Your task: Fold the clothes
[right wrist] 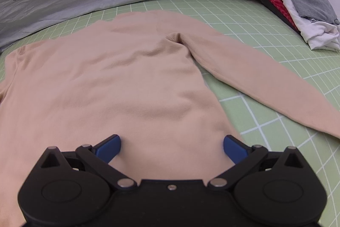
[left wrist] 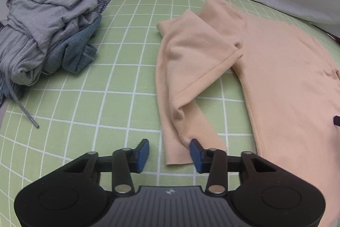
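Peach fleece long-sleeved top (right wrist: pixel 119 82) lying flat across the frame centre on a green grid-patterned sheet (left wrist: pixel 95 82). Left gripper (left wrist: pixel 169 154), lower centre: jaws narrowly apart, empty, straddling the folded sleeve's cuff (left wrist: pixel 178 154). Right gripper (right wrist: pixel 171 149): jaws wide over the hem. Grey clothes pile (left wrist: pixel 42 35), upper left.

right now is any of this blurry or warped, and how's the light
Left wrist view: heavy fisheye, the green grid sheet bows into curves, the peach top is slightly soft toward the right edge, and the left tool is sharp. Right wrist view: same bowing, the peach top looks soft, light is even, with only faint shadows and no glare.
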Demonstrator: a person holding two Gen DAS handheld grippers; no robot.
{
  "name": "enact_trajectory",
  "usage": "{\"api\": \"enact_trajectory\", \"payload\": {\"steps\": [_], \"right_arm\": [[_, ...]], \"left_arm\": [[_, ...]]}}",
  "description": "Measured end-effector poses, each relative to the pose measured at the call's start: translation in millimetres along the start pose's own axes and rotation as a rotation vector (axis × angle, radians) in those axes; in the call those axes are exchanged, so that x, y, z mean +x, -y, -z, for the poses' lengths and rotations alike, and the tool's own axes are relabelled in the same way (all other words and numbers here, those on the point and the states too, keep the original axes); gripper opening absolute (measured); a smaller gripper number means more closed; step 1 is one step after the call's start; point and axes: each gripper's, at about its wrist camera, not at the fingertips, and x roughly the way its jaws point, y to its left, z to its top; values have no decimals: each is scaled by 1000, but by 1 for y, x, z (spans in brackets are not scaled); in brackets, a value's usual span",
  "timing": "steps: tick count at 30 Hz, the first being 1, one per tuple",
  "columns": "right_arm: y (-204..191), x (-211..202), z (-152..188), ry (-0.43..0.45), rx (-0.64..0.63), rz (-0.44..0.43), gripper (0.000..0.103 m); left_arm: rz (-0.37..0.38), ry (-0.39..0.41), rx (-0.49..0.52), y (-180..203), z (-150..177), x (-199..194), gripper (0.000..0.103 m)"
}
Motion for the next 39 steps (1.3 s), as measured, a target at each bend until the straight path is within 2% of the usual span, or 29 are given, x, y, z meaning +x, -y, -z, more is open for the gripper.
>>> {"api": "enact_trajectory", "payload": {"steps": [1,6,11,18,23,25,29,31,32,36,39], "right_arm": [[-1,0,0,-1,4,3,103],[-2,0,0,-6,19,14,103],[-2,-1,0,-12,29,21,103],[-2,0,-1,-19,31,21,103],[-2,0,-1,-21,33,23,103],[-2,0,-1,-22,37,26,103],[-4,0,0,-24,47,34,103],[-5,0,0,-24,53,38,103],[-5,0,0,-24,56,40,103],[-4,-1,-1,-31,59,40,103],[-3,-1,0,-37,59,34,103]], "left_arm": [[34,-5,-9,-2,-1,0,4],[-3,-34,-27,-13,2,-4,4],[-78,-46,-94,-56,16,-16,3],[-278,-68,-187,-129,36,-33,3],[-376,-66,-267,-171,45,-45,3],[-359,-50,-307,-181,47,-49,7],[-379,-39,-336,-183,48,-50,10],[-382,-41,-355,-185,50,-48,29],[-380,-44,-369,-185,51,-47,32],[-367,-33,-404,-185,54,-47,38],[-341,-26,-407,-184,56,-48,38]]}}
